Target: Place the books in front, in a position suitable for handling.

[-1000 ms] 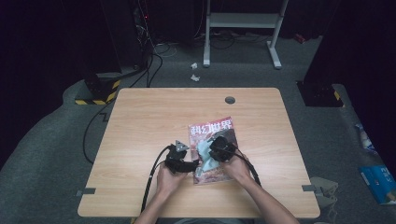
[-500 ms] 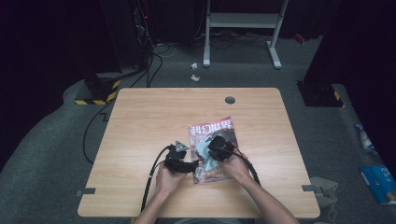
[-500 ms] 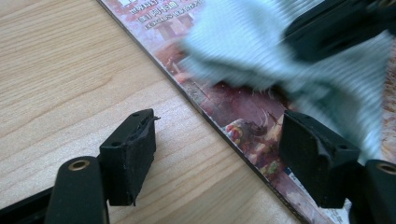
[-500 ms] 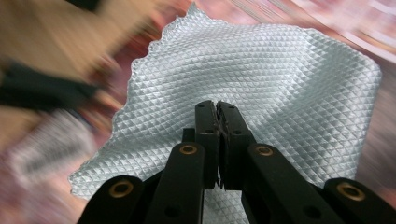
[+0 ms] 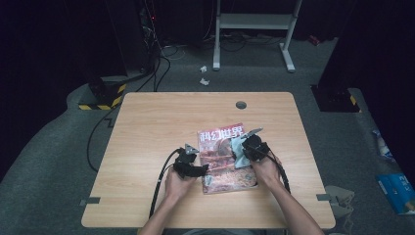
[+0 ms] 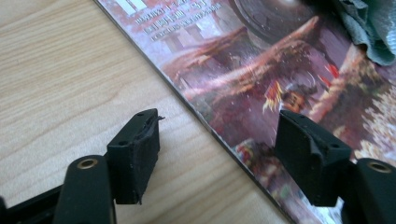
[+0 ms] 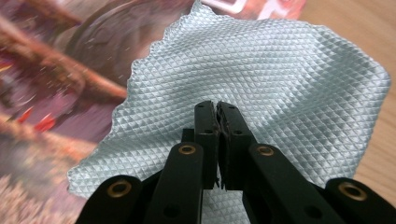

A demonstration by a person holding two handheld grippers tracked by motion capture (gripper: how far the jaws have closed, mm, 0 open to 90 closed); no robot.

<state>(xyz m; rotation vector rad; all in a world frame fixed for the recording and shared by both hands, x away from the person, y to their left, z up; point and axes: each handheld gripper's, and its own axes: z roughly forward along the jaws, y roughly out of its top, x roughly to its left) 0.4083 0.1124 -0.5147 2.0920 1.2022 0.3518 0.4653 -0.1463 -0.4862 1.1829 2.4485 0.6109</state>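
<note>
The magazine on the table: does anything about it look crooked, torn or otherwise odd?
The magazine lies slightly askew to the table edge; no tears show. The one oddity is a pale cloth, bunched on its cover, pinched in the right gripper. The left gripper straddles its edge, open.

You work at a light wood-grain table (image 5: 147, 122) with a round cable grommet (image 5: 241, 105) near its far edge. Grey carpet (image 5: 58, 161) surrounds it. Beyond, note a white metal stand (image 5: 254, 24), crumpled paper scraps (image 5: 203, 76), black-and-yellow hazard tape (image 5: 100, 105) and a dark, unlit backdrop.
</note>
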